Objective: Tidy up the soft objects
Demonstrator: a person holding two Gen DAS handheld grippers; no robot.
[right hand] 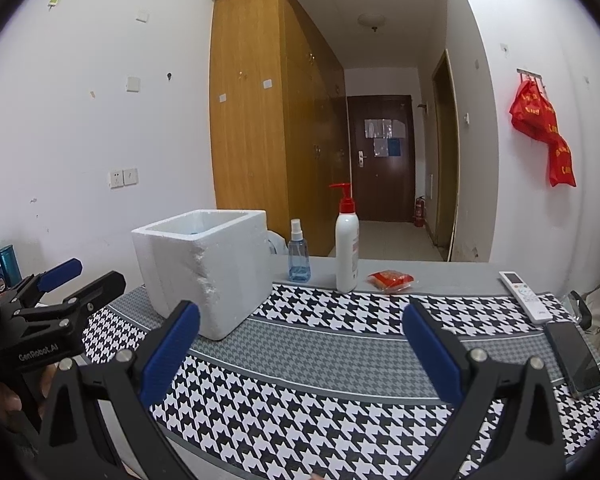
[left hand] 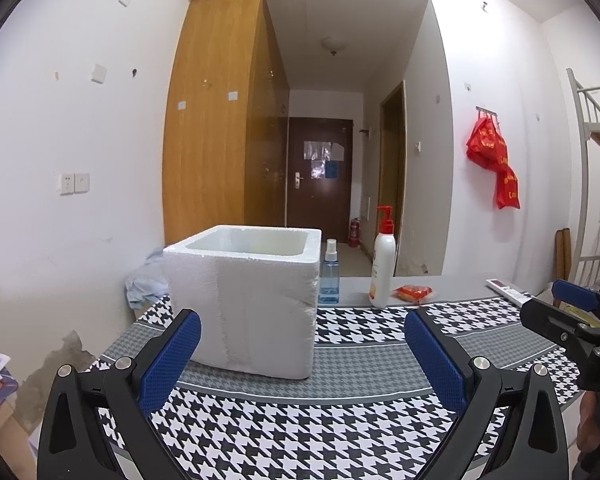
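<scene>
A white foam box (left hand: 240, 280) (right hand: 208, 272) stands open-topped on the houndstooth table mat (left hand: 300, 432) (right hand: 300, 412). A crumpled light blue cloth (left hand: 144, 284) lies behind the box on its left. A small red soft packet (left hand: 414, 293) (right hand: 391, 280) lies by the lotion bottle. My left gripper (left hand: 302, 356) (right hand: 84, 278) is open and empty, hovering in front of the box. My right gripper (right hand: 300, 356) (left hand: 548, 308) is open and empty over the mat, right of the box. The box's inside is mostly hidden.
A blue spray bottle (left hand: 329, 276) (right hand: 299, 256) and a white lotion bottle with a red pump (left hand: 383, 260) (right hand: 347, 248) stand right of the box. A white remote (right hand: 526, 296) and a dark phone (right hand: 574, 356) lie at the table's right edge.
</scene>
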